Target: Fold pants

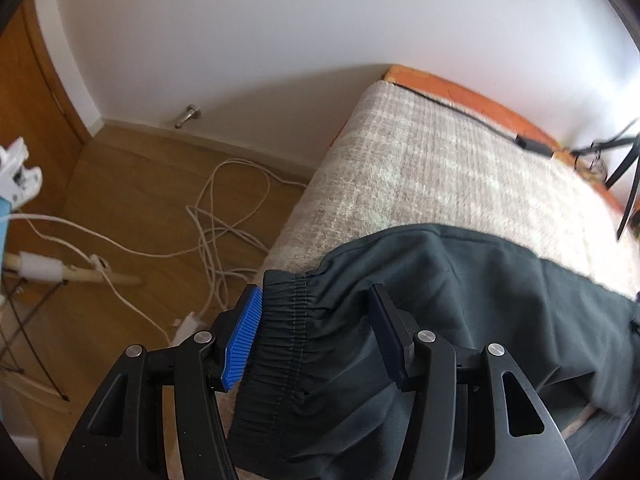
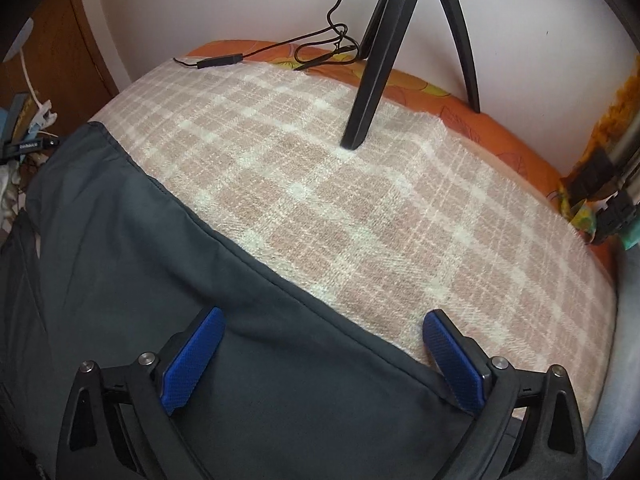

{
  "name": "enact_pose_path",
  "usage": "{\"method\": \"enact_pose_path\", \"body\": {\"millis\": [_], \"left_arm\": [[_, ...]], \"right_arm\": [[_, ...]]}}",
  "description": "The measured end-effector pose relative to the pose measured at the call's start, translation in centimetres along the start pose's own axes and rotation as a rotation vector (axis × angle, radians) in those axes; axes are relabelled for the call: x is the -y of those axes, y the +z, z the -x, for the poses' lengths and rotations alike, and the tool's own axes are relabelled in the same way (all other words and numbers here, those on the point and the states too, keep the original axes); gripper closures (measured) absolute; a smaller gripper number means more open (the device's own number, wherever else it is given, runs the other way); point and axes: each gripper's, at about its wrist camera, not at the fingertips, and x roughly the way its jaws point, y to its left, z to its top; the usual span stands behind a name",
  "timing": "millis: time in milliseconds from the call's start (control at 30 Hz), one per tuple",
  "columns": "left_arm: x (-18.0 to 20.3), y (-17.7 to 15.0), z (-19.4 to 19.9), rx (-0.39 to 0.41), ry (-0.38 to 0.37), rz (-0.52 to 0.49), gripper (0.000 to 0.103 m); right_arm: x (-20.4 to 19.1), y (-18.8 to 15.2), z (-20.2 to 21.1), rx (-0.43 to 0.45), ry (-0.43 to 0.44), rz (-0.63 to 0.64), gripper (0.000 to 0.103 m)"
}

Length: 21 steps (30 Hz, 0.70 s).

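Note:
Dark grey pants [image 1: 440,300] lie on a beige checked blanket [image 1: 420,168] on a bed. In the left wrist view the elastic waistband [image 1: 288,336] lies at the bed's left edge. My left gripper [image 1: 316,336] is open, its jaws on either side of the waistband. In the right wrist view the pants [image 2: 160,280] cover the lower left of the blanket [image 2: 360,200]. My right gripper [image 2: 324,360] is open over the pants' edge, its left jaw above the cloth and its right jaw above the blanket.
A black tripod [image 2: 384,40] stands on the far part of the bed, with a black cable [image 2: 280,52] along the orange sheet [image 2: 500,132]. White cables [image 1: 224,220] lie on the wooden floor left of the bed. Clutter [image 2: 28,140] lies at the left.

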Motion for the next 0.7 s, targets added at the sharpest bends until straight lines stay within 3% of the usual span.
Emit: {"method": "enact_pose_path", "body": {"millis": [100, 133, 167, 233, 300, 400, 500, 700], "left_arm": [[0.9, -0.1, -0.4, 0.005, 0.059, -0.064, 0.056], [1.0, -0.1, -0.3, 0.013, 0.07, -0.072, 0.064], [1.2, -0.1, -0.3, 0.02, 0.091, -0.087, 0.073], [1.5, -0.1, -0.3, 0.031, 0.109, -0.114, 0.077], [1.8, -0.2, -0.2, 0.04, 0.123, -0.13, 0.078], [1.8, -0.3, 0.1, 0.059, 0.127, -0.132, 0.079], [1.4, 0.0, 0.9, 0.078, 0.11, -0.114, 0.08], [0.1, 0.4, 3.3, 0.142, 0.065, -0.08, 0.08]], "right_arm": [[-0.5, -0.4, 0.4, 0.03, 0.018, 0.026, 0.018], [-0.7, -0.5, 0.7, 0.039, 0.029, 0.034, 0.021], [-0.9, -0.5, 0.8, 0.05, 0.034, 0.041, 0.031], [-1.2, -0.6, 1.2, 0.062, 0.037, 0.043, 0.05], [-1.4, -0.8, 1.5, 0.068, 0.039, 0.035, 0.076], [-2.0, -1.0, 1.5, 0.077, 0.004, 0.056, 0.096], [-2.4, -0.8, 1.9, 0.079, -0.055, 0.078, 0.103], [-3.2, -0.6, 8.2, 0.224, -0.107, 0.08, 0.103]]}}
